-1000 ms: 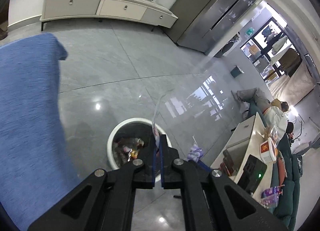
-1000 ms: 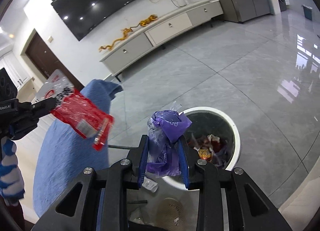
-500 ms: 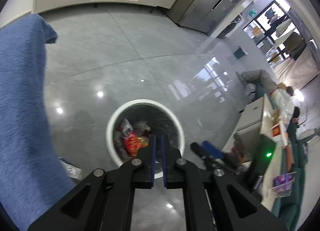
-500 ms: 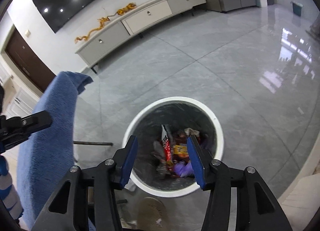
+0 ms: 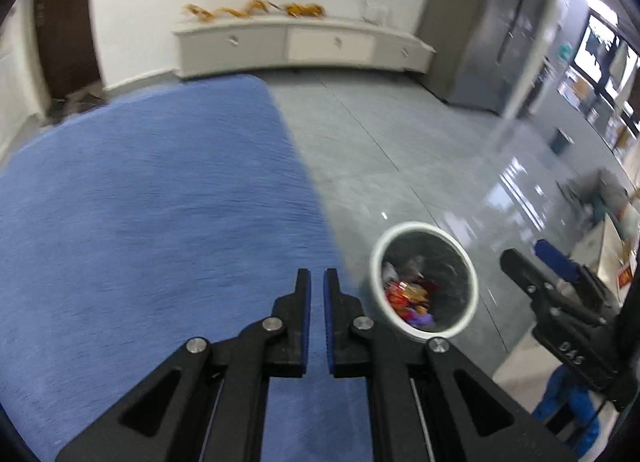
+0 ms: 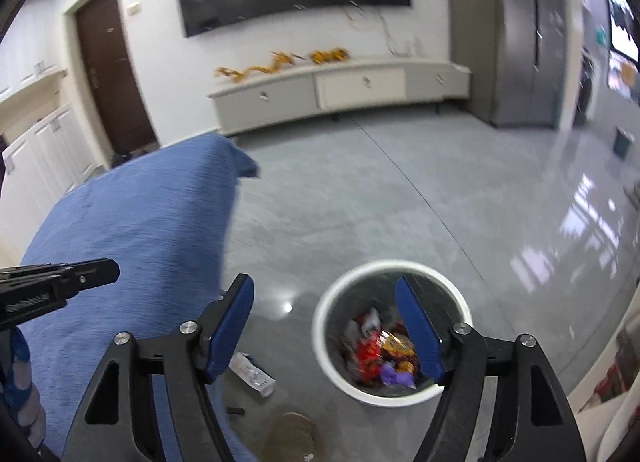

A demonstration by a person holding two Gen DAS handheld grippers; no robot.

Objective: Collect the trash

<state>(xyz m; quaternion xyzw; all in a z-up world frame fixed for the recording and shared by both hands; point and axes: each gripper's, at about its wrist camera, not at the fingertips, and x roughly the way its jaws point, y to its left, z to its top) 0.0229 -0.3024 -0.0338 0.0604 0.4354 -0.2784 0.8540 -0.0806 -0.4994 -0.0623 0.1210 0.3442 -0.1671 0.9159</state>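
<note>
A white round bin (image 6: 384,396) stands on the grey floor, holding red snack wrappers (image 6: 366,350) and a purple bag (image 6: 394,376). My right gripper (image 6: 324,284) hangs above the bin's left rim. Its jaws are opening and nothing is between them. In the left wrist view the bin (image 5: 416,225) lies to the right of my left gripper (image 5: 318,282). That gripper is shut and empty, over a blue cloth-covered surface (image 5: 160,201). Each gripper shows in the other's view: the right gripper (image 5: 528,258) and the left gripper (image 6: 92,270).
A clear plastic wrapper (image 6: 254,372) lies on the floor between the blue cloth (image 6: 140,242) and the bin. A brown round object (image 6: 292,434) sits on the floor below it. A white low cabinet (image 6: 340,89) lines the far wall. A pale table edge (image 5: 608,254) is at the right.
The purple bag left my right gripper and the red wrapper left my left gripper; both lie in the bin. The right jaws have spread wide. The left gripper swung left over the blue cloth.
</note>
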